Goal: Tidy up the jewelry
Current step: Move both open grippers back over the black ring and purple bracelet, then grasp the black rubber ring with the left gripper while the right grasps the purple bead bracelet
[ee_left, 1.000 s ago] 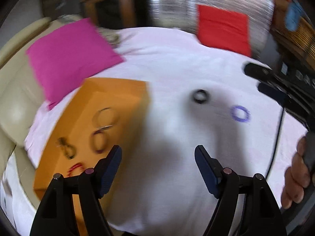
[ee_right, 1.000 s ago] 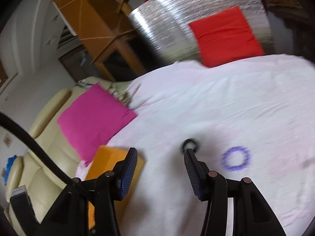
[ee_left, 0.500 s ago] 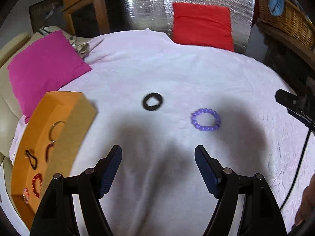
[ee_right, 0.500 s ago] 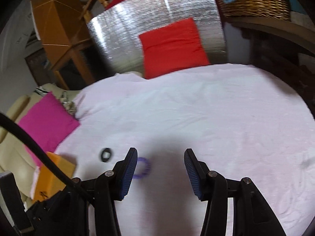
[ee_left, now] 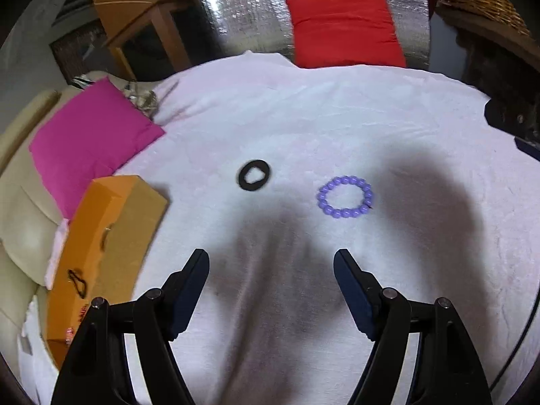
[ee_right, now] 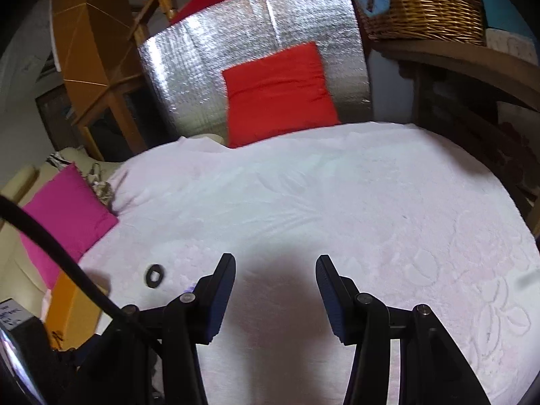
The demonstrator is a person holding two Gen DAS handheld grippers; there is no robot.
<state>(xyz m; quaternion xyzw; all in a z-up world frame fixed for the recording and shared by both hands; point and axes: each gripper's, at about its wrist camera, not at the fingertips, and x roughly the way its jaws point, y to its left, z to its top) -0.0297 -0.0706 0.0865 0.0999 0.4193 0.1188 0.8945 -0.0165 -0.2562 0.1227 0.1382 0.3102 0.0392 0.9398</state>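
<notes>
Flat, purple bead bracelet (ee_left: 345,197), no long axis

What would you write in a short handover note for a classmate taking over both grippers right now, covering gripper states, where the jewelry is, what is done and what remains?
Left gripper: open, empty, hanging over the white cloth, short of the loose pieces.
Right gripper: open, empty, over bare cloth.
Orange box: at the cloth's left edge, with a few pieces already on it.
Black ring: loose on the cloth, mid-table.
Purple bead bracelet: loose on the cloth, to the right of the ring, apart from it.
Done: some jewelry is on the box.
Left: probably pick up the ring and the bracelet and move them to the box.
</notes>
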